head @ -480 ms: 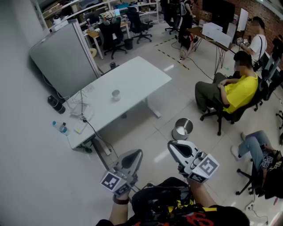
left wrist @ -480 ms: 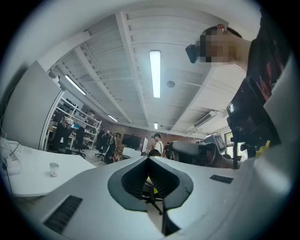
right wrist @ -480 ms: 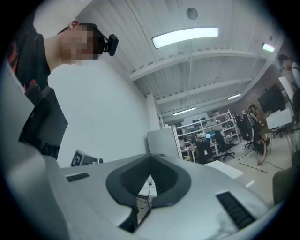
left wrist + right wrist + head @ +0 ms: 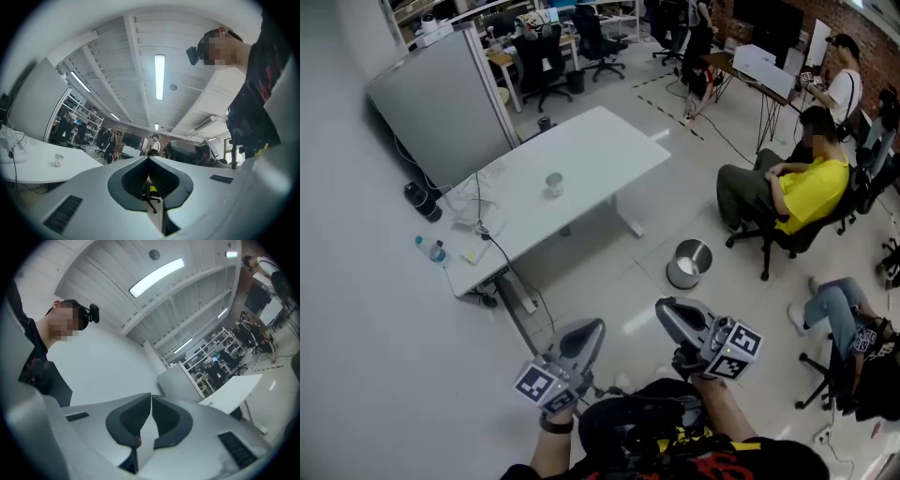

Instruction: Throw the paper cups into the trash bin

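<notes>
White paper cup (image 4: pixel 554 183) stood upright on the counter (image 4: pixel 609 150), well ahead of left tongs (image 4: pixel 591 328) and right tongs (image 4: pixel 666 311), off to the left, so left was nearer. Both tongs were closed tight, holding nothing. Bin (image 4: pixel 688 263) sat on the floor just ahead of the right one.

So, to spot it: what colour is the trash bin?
Silvery trash bin, best in the head view.

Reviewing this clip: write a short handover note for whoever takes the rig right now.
Left tongs: shut, empty. Right tongs: shut, empty. Both held near the body, short of the table.
Paper cup stands on the white table; trash bin on the floor beside it.
Done: no cup picked up.
Left: grasp cup, drop it in the bin.
</notes>
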`<state>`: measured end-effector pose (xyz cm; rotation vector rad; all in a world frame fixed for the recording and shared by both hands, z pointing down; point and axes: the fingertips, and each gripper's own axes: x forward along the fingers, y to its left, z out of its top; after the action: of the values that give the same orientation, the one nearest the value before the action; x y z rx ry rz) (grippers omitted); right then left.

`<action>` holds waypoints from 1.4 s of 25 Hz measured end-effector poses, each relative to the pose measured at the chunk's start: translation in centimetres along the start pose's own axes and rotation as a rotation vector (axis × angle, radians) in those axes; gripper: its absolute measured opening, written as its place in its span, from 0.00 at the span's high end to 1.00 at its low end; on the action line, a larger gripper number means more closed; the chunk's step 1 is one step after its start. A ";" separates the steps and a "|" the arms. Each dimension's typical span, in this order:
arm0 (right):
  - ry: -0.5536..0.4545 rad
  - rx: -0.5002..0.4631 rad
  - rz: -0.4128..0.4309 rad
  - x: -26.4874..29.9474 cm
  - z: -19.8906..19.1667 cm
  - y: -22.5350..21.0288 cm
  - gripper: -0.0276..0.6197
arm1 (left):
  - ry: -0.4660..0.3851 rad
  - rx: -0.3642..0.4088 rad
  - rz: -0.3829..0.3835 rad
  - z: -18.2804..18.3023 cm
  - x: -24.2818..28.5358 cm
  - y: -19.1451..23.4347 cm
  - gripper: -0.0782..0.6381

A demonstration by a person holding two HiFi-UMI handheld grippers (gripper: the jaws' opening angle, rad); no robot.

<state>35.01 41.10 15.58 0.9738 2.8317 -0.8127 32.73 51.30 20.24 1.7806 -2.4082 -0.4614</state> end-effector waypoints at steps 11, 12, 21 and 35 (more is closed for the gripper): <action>0.050 0.102 0.096 2.1 -3.8 0.8 0.95 | -0.017 -0.026 0.055 0.0 -3.5 1.5 0.89; 0.036 0.107 0.083 2.5 -3.7 0.3 0.95 | -0.022 -0.031 0.059 0.1 -3.7 2.1 0.89; 0.016 -0.018 0.034 8.7 -2.0 -3.8 0.95 | -0.057 -0.016 0.117 2.1 -3.3 8.3 0.89; 0.070 -0.133 0.203 18.1 1.8 -9.8 0.95 | -0.068 0.017 0.225 6.7 1.6 18.2 0.89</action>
<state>14.57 43.87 15.00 1.2646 2.7407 -0.5731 13.83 55.75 19.34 1.4979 -2.6246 -0.4833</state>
